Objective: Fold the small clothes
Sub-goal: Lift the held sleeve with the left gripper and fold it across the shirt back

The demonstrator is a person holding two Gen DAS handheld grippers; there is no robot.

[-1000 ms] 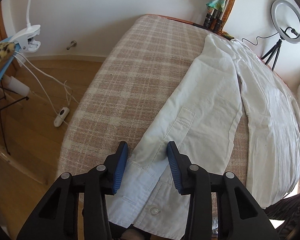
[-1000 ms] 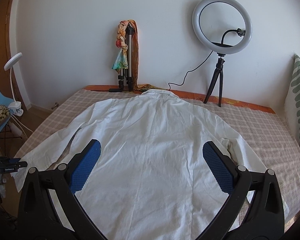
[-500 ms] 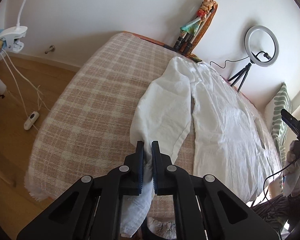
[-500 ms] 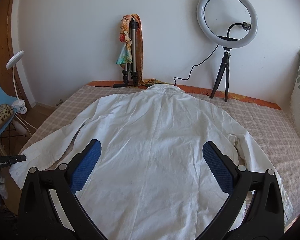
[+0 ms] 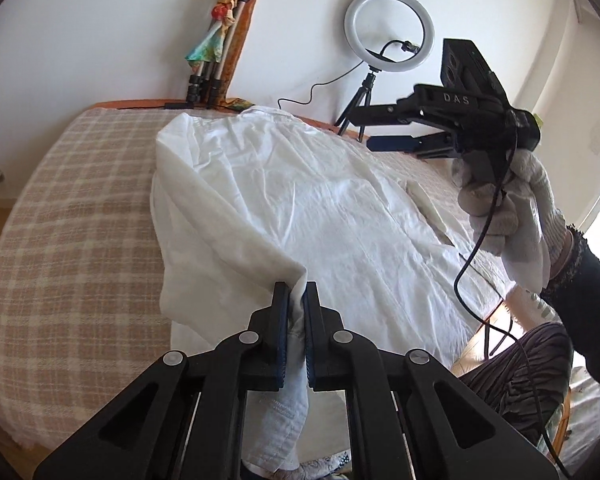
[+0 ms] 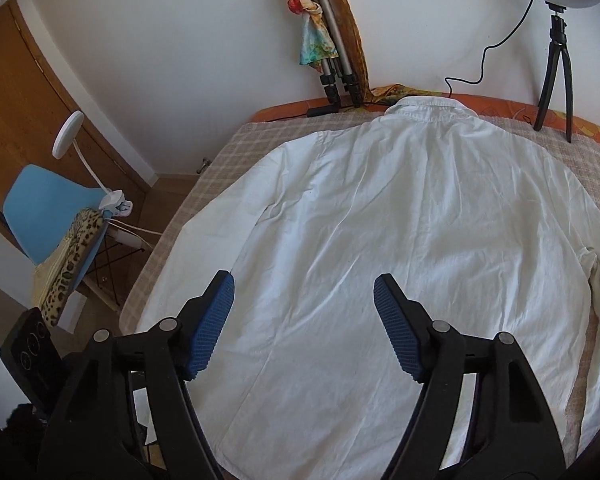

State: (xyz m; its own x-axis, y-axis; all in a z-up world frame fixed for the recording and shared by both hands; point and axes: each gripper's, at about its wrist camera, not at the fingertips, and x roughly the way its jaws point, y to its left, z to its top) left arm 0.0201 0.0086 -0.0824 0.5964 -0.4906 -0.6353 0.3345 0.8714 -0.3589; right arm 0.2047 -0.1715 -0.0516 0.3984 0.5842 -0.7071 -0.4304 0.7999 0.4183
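Left claw [image 5: 296,300]: pinching my white shirt's sleeve cuff [image 5: 288,408], lower centre.
Right claw [image 6: 304,320]: spread, just been closing, nothing gripped, above shirt.
White shirt [image 6: 400,240]: back up, mid-frame on my checked bed [image 5: 80,240].

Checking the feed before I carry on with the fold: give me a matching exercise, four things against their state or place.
Things:
1. left gripper
2. right gripper
3. white shirt
4. ring light

States or places:
a. spread back-up on the checked bedspread
b. jaws apart, nothing between them
c. standing on a tripod by the wall
d. clamped on the shirt's sleeve cuff

Pairs: 1-d, 2-b, 3-a, 4-c
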